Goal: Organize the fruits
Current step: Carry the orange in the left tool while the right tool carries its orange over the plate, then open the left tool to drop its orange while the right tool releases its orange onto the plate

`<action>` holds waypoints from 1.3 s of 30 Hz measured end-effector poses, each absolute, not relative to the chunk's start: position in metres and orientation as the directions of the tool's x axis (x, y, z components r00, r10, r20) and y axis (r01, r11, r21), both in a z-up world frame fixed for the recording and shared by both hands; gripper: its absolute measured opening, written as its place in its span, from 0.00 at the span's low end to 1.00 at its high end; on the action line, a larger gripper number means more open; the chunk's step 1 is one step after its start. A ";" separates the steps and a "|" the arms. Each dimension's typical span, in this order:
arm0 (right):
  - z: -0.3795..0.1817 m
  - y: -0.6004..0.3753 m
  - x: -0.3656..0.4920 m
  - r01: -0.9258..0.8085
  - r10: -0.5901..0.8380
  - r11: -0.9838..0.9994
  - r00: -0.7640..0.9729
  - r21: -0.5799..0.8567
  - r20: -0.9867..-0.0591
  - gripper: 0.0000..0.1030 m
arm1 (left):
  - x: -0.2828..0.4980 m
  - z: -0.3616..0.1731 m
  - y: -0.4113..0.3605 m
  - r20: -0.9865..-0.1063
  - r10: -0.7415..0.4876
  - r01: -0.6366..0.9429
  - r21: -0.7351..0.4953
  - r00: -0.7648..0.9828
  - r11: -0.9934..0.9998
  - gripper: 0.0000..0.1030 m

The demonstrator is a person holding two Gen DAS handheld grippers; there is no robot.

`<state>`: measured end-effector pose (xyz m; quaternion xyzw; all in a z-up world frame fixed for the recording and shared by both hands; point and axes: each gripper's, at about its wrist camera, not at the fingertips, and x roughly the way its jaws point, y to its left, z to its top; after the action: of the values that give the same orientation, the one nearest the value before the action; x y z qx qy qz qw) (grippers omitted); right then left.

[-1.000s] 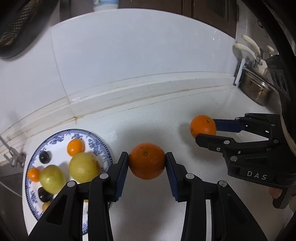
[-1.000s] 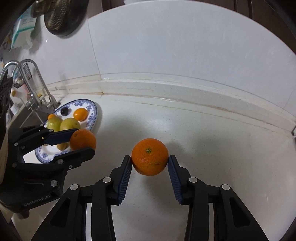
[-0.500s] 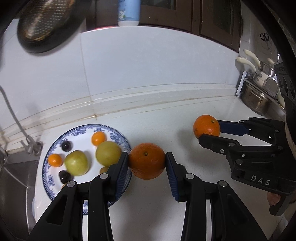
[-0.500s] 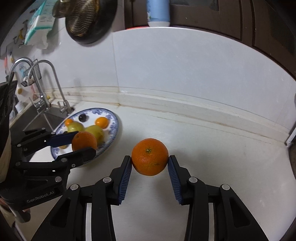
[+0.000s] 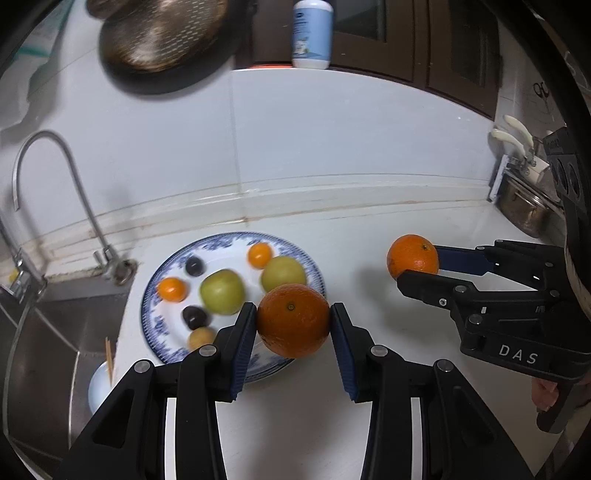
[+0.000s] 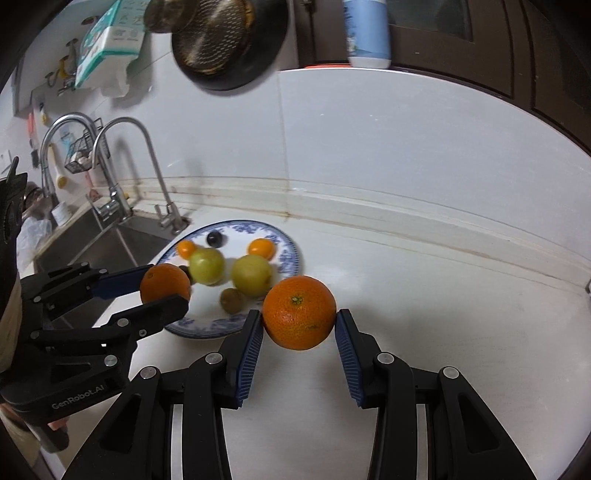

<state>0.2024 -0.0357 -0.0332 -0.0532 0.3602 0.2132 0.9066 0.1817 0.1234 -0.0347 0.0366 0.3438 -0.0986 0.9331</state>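
My left gripper (image 5: pixel 293 325) is shut on an orange (image 5: pixel 293 319) and holds it above the near right rim of a blue-patterned plate (image 5: pixel 162 284). The plate holds two green fruits (image 5: pixel 222 291), small oranges (image 5: pixel 172 289) and dark plums (image 5: pixel 194 266). My right gripper (image 6: pixel 299 325) is shut on a second orange (image 6: pixel 299 318), held above the counter to the right of the plate (image 6: pixel 284 243). The right gripper shows in the left wrist view (image 5: pixel 415 264), the left gripper in the right wrist view (image 6: pixel 164 286).
A sink (image 5: pixel 44 332) with a tall faucet (image 5: pixel 55 177) lies left of the plate. A small white bowl (image 5: pixel 98 384) sits at the sink edge. A metal pot (image 5: pixel 528 210) stands at the far right. A colander (image 5: pixel 162 33) hangs on the wall.
Both grippers have lifted and drawn back with their oranges. The left one moved left, over the plate's rim. The right one came closer to the plate.
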 end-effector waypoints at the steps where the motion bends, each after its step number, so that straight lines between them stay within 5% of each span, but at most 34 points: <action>1: -0.034 -0.032 0.202 -0.432 0.353 0.900 0.645 0.057 -0.677 0.40 | 0.181 -0.035 0.127 -0.650 -0.156 0.204 0.000 0.744 0.979 0.39; 39: -0.059 0.079 0.306 -0.513 0.387 0.855 0.535 0.075 -0.751 0.40 | 0.283 -0.065 0.208 -0.721 -0.122 0.179 0.002 0.682 0.984 0.38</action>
<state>0.3056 0.0787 -0.0588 -0.0771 0.4073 0.2577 0.8728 0.2828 0.2082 -0.0650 0.0364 0.3903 -0.0822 0.9163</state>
